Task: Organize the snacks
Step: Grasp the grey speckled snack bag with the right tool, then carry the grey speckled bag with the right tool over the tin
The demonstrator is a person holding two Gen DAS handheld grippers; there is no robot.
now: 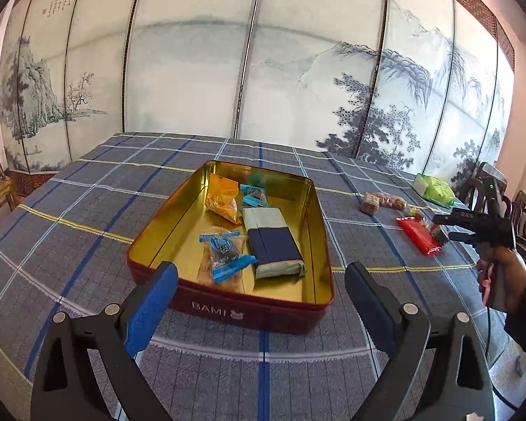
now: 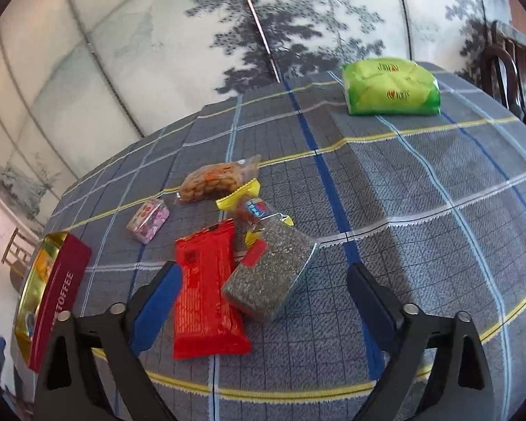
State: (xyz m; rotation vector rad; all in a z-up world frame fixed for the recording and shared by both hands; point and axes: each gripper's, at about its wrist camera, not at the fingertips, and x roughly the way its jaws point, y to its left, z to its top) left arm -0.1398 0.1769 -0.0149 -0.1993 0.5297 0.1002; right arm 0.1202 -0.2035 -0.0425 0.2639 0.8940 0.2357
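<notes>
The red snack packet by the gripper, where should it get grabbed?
Probably across its narrow width, near the middle, coming down from above. The red snack packet lies flat and long on the tablecloth, and the grey speckled packet leans over its far right edge, so the nearer half is freer.

Left claw (image 1: 261, 301) and right claw (image 2: 263, 301) gape, empty.

Bright daylight, soft shadows on the tablecloth (image 2: 420, 189), gold glare inside the tin (image 1: 179, 224); strong fisheye bend w/ dark vignette at corners, left-wrist view sharp, right-wrist view slightly motion-blurred, esp. the painted screen (image 2: 298, 17).
</notes>
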